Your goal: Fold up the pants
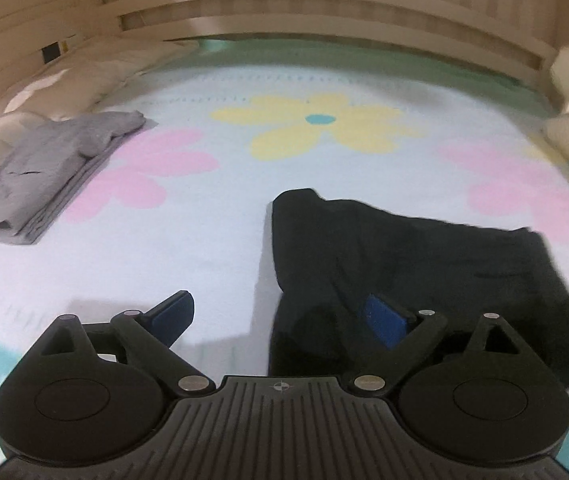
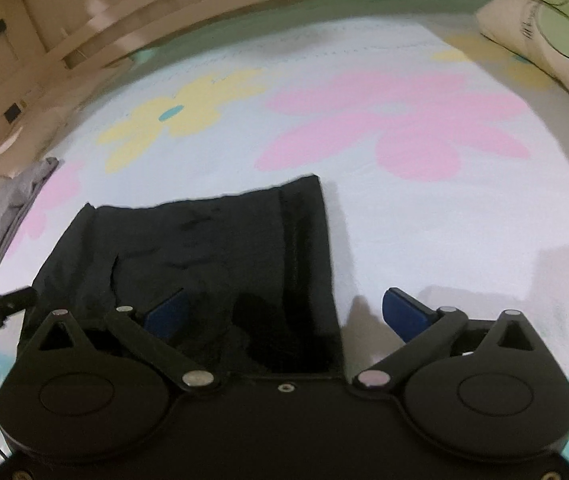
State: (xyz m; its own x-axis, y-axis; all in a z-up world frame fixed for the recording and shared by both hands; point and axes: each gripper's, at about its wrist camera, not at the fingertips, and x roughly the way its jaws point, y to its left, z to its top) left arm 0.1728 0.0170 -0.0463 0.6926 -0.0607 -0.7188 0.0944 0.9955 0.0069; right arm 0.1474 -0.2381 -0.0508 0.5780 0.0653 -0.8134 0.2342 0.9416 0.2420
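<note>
Black pants (image 1: 424, 264) lie folded on the flowered bed sheet (image 1: 188, 248); they also show in the right wrist view (image 2: 204, 252). My left gripper (image 1: 280, 320) is open and empty, its right finger over the pants' left edge and its left finger over bare sheet. My right gripper (image 2: 284, 316) is open and empty, its left finger over the pants and its right finger over the sheet beside their right edge. The left gripper's tip (image 2: 0, 308) shows at the far left of the right wrist view.
A folded grey garment (image 1: 44, 176) lies at the left of the bed, also in the right wrist view (image 2: 4, 216). Pillows (image 2: 552, 32) sit at the right. A wooden headboard (image 1: 324, 12) runs along the far side.
</note>
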